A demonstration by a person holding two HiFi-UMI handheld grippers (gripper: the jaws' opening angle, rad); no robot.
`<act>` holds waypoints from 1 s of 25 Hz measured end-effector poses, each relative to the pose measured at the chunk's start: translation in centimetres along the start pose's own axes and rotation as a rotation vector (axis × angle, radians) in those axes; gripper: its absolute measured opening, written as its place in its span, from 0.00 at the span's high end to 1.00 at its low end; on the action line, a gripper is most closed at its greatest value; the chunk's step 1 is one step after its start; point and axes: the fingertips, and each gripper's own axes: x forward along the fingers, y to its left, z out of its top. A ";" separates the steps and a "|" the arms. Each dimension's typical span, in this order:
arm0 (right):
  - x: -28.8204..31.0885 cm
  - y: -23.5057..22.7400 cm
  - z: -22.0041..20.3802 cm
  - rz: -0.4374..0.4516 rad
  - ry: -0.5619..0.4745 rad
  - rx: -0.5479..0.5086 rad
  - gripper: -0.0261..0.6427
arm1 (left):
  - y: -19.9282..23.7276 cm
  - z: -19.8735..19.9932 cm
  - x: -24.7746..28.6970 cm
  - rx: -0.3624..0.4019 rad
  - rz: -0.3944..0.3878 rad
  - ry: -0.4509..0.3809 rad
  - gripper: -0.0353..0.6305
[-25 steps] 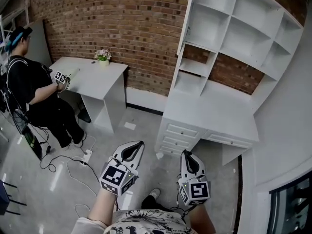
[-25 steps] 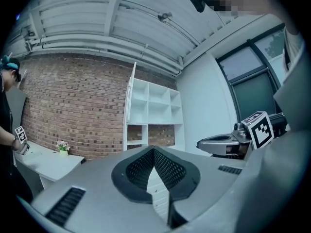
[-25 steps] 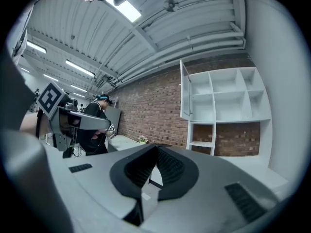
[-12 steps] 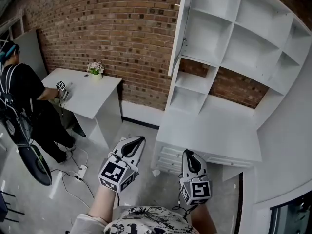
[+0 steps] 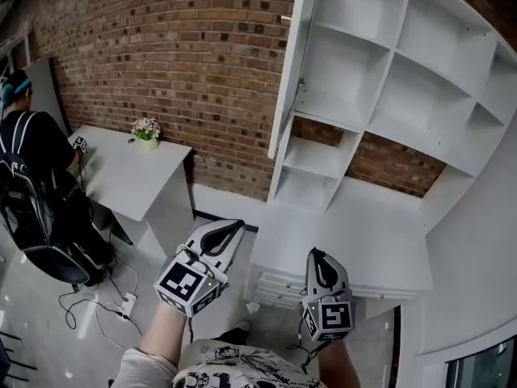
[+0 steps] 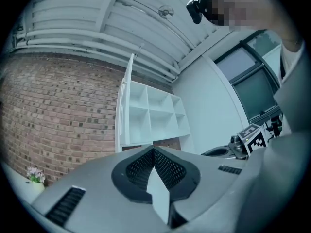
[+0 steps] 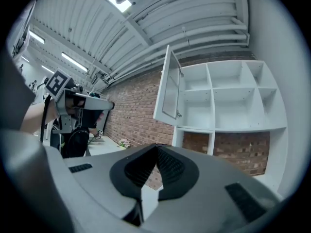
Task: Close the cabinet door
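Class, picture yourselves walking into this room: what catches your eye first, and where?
The tall white shelf unit against the brick wall stands out, its upper door swung open at the left edge. Below, the left gripper and right gripper, both shut, point toward it.

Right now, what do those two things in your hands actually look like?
The left hand-held gripper and the right hand-held gripper are pale grey shells tapering to a point, with black mesh-textured pads inside. Each carries a cube of black-and-white square markers. The person wears a white shirt with black print.
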 end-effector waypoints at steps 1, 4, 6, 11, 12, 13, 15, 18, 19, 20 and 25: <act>0.9 -0.7 0.3 -0.009 -0.003 -0.004 0.96 | 0.8 0.8 1.1 0.022 -0.005 -0.018 0.95; 3.6 -2.4 1.4 -0.023 -0.016 -0.015 0.96 | 3.7 3.2 4.3 0.054 -0.001 -0.065 0.95; 5.3 -3.4 2.2 -0.032 -0.030 -0.033 0.96 | 5.4 5.3 6.3 0.068 -0.001 -0.110 0.95; 9.4 -5.5 4.1 -0.055 -0.064 -0.027 0.96 | 8.8 10.7 10.9 0.196 -0.042 -0.178 0.95; 10.1 -5.8 4.5 -0.053 -0.070 -0.019 0.96 | 9.1 11.8 11.7 0.231 -0.061 -0.189 0.95; 10.6 -6.0 4.8 -0.050 -0.077 -0.013 0.96 | 9.5 12.9 12.5 0.262 -0.073 -0.200 0.94; 11.5 -6.6 5.4 -0.048 -0.084 -0.011 0.96 | 10.4 15.0 14.0 0.303 -0.072 -0.224 0.93; 12.4 -7.7 5.8 -0.054 -0.080 -0.028 0.96 | 12.2 17.9 16.0 0.302 -0.052 -0.275 0.93; 12.7 -8.0 5.9 -0.056 -0.078 -0.035 0.96 | 12.8 18.7 16.6 0.289 -0.051 -0.290 0.92; 12.9 -8.4 6.0 -0.057 -0.076 -0.040 0.96 | 13.4 19.5 17.2 0.274 -0.055 -0.303 0.89; 13.6 -9.9 6.2 -0.072 -0.072 -0.057 0.96 | 16.4 22.8 20.4 0.188 -0.080 -0.317 0.83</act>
